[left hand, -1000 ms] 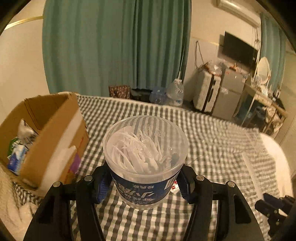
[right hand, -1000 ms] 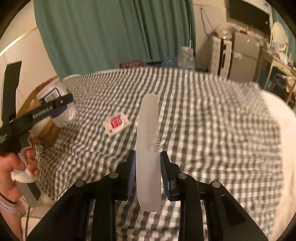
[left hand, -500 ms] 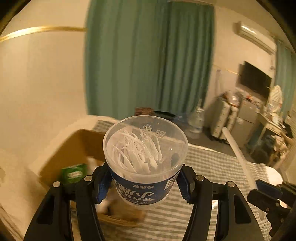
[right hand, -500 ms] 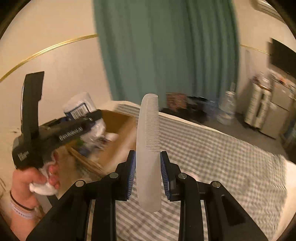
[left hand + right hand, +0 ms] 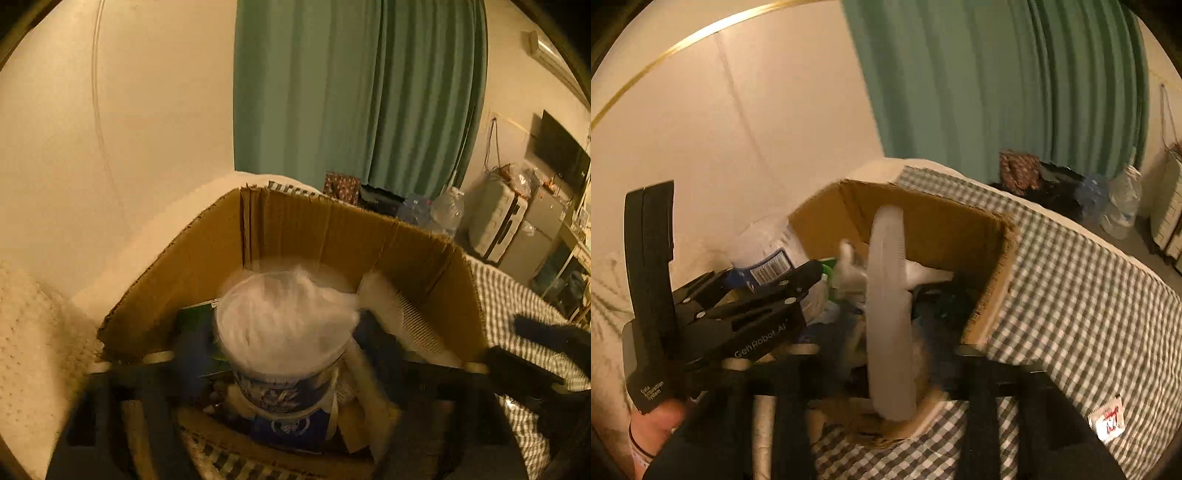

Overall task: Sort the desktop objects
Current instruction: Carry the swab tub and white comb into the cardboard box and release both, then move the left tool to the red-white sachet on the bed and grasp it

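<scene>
A clear tub of white floss picks [image 5: 284, 332], blue-labelled and blurred, is over the open cardboard box [image 5: 332, 229]. My left gripper [image 5: 288, 365] is opening; the tub is between its wide jaws, and the pads stand clear of it. A white comb [image 5: 890, 325] hangs blurred above the same box [image 5: 934, 221]. My right gripper [image 5: 882, 354] is opening too, its fingers well off both sides of the comb. In the right wrist view the left gripper [image 5: 753, 295] with the tub [image 5: 768, 251] sits at the left, a hand below it.
The box holds several packets and wrappers and stands on a green-checked cloth [image 5: 1071, 295]. A red-and-white sachet [image 5: 1106, 421] lies on the cloth at the right. A cream wall and a green curtain [image 5: 354, 92] are behind; a knitted cream cover [image 5: 33, 332] is left.
Both grippers swung left from over the checked cloth to above the box. The left jaws have spread off the tub and the right jaws off the comb; both things now blur.
</scene>
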A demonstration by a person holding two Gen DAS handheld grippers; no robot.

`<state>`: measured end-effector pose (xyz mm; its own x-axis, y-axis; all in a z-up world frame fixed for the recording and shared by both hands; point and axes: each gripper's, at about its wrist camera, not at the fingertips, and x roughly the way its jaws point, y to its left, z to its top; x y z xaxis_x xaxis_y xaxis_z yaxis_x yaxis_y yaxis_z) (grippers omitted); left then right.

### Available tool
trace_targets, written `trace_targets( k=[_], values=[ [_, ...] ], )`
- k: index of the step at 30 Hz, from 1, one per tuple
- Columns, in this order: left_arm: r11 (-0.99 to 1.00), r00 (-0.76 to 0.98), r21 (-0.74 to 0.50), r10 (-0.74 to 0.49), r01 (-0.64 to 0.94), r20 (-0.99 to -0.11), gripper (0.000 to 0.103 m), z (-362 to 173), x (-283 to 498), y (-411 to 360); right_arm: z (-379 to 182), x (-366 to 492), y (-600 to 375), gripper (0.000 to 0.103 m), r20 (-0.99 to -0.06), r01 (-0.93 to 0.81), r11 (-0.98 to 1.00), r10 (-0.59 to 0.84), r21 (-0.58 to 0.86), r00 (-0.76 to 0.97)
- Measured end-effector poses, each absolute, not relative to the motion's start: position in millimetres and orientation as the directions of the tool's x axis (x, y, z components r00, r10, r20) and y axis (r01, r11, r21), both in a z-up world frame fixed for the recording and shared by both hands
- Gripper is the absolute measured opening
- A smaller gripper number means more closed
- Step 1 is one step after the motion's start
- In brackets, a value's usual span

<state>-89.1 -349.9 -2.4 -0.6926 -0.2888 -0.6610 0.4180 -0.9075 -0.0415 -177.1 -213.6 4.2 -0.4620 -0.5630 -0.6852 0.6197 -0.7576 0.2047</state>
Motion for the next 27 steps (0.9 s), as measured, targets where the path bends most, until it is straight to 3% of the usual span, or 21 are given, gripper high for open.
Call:
trace_targets(
  k=[1, 7, 17, 21, 27],
  values=[
    [-0.903, -0.687, -0.022, -0.311, 0.429, -0.657, 0.103, -3, -89, -345, 4, -178, -206, 0.083, -0.68, 0.591, -0.783, -0.542, 0.196, -0.493],
    [-0.92, -0.711, -0.008, -0.296, 0.391, -0.638, 0.103, 13, -70, -308, 27, -166, -133, 0.083, -0.639, 0.485, -0.863, -0.455, 0.143, -0.62],
    [-0.972, -0.798, 0.012, -0.2, 0.235, -0.569, 0.103, 81, -25, -202, 114, -61, -24, 0.086, -0.53, 0.323, -0.932, -0.193, -0.164, -0.825],
    [-0.99, -0.814, -0.016, -0.109, 0.143, -0.571, 0.103, 89, -17, -150, 130, -22, 16, 0.094, -0.47, 0.307, -0.939, -0.203, -0.155, -0.859],
    [-1.0, -0.774, 0.022, 0.002, -0.021, -0.633, 0.103, 59, -19, -73, 117, -5, 59, 0.095, -0.465, 0.245, -0.957, -0.147, -0.157, -0.873]
  ],
)
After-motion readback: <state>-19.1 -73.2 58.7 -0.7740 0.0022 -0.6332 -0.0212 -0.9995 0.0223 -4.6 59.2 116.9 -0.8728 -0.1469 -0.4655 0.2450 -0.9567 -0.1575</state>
